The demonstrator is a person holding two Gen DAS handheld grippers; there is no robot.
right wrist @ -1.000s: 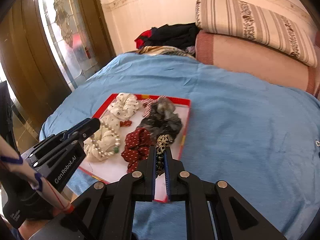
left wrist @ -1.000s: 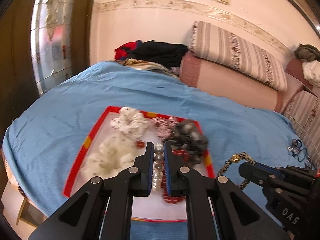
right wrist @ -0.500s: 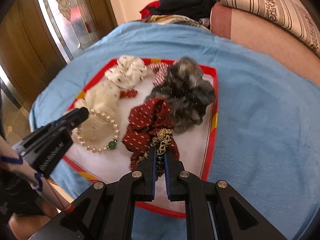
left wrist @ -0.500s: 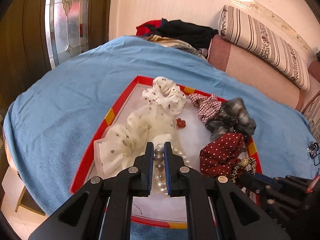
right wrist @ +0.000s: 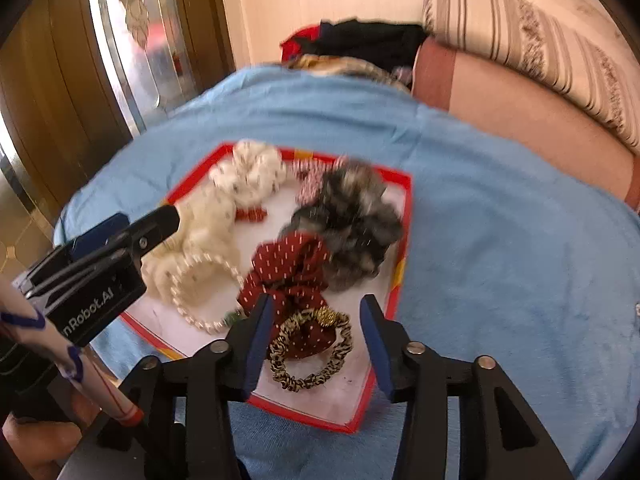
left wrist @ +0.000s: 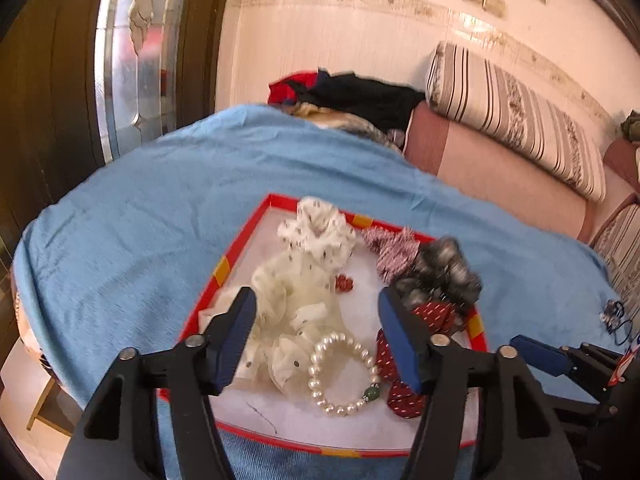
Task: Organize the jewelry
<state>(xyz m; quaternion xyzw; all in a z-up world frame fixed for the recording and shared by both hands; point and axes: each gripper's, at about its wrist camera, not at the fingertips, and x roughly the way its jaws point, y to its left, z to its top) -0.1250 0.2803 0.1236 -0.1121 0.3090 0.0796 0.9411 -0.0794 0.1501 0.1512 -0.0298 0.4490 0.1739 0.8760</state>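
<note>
A red-rimmed white tray lies on the blue bedspread. In it a pearl bracelet with a green bead lies beside cream scrunchies. A leopard-print hair tie with a gold charm lies on a red dotted scrunchie. A grey furry scrunchie and a checked one lie behind. My left gripper is open above the pearl bracelet. My right gripper is open around the leopard tie, not touching it.
The blue bedspread covers the bed. Striped and pink cushions and a pile of clothes lie at the back. A wooden door with glass stands at the left. A small dark item lies at the bed's right.
Both grippers opened and drew back. The pearl bracelet left the left gripper and lies in the tray. The leopard hair tie left the right gripper and lies on the red scrunchie.
</note>
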